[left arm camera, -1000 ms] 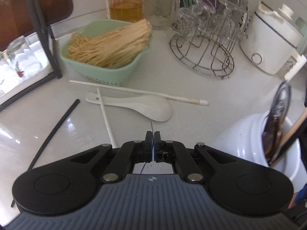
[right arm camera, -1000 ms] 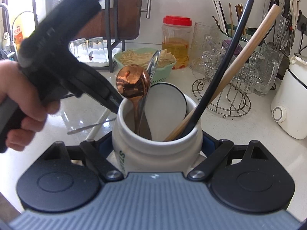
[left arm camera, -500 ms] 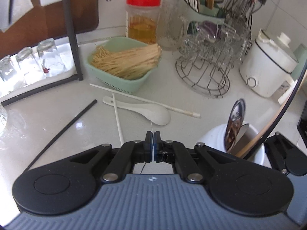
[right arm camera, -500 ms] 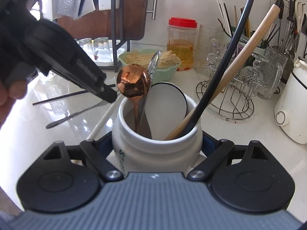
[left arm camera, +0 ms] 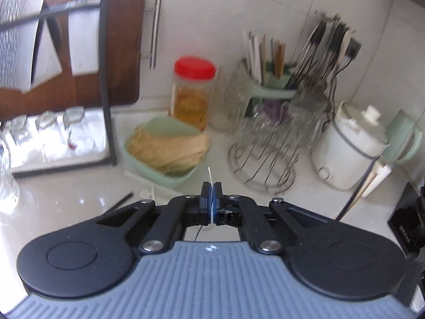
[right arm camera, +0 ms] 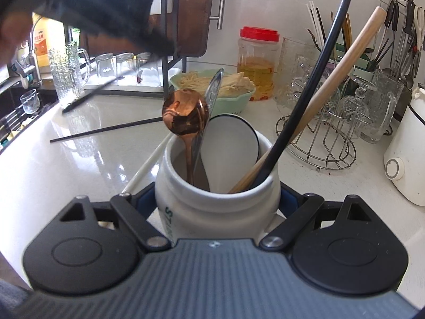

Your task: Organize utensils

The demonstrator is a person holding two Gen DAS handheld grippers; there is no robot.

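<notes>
The right gripper is clamped on a white ceramic jar, with 1 blue-padded finger pressing each side of the jar's body. The jar stands on the white countertop, directly ahead of the right wrist camera. It contains 5 utensils: a copper spoon and a silver utensil, both bowl-end up at the jar's left side; a white flat-headed utensil at the centre; and a wooden handle and a black handle leaning up to the right.

The left gripper has its fingers pressed fully together. A thin pale sliver projects above the fingertips; it cannot be identified. In the right wrist view this gripper appears only as a dark blurred mass at the upper left, well above the jar.

On the countertop to the jar's left lie a black chopstick and a white chopstick, the latter partly hidden behind the jar and the right gripper's left finger.

The left wrist view is motion-blurred. The green basket holding pale sticks, the red-lidded jar and the wire glass rack are recognisable, but fine detail is lost. The top of the black handle is cut off by the frame edge. The printed lettering on the ceramic jar is partly covered and unreadable.
</notes>
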